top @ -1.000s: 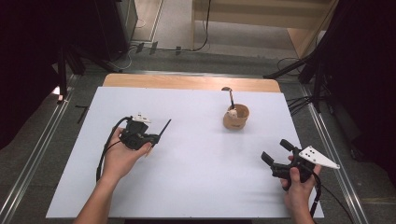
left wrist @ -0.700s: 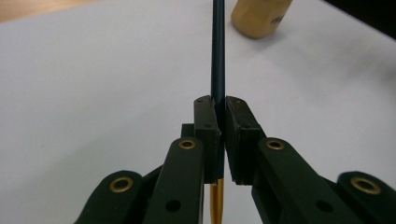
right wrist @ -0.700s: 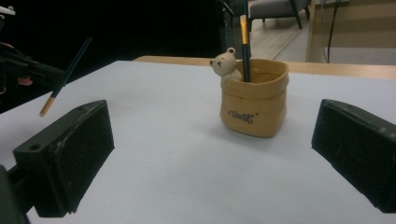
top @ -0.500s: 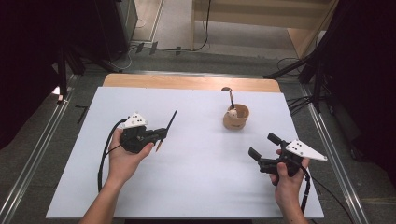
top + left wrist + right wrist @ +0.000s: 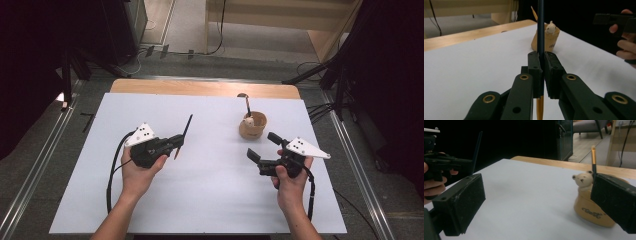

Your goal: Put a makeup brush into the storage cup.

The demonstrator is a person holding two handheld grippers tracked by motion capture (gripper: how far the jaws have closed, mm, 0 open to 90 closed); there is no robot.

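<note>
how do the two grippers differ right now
The left gripper is shut on a dark pen; the right gripper is open and holds nothing. The left one points its pen up and away across the table; the right one's jaws stand wide near the holder. Both are black, each in one hand above the white table.

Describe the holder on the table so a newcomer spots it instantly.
On the white table, look toward the far right, just ahead of the open right gripper. The tan cup-shaped holder stands there, with a small white bear figure on its rim.
</note>
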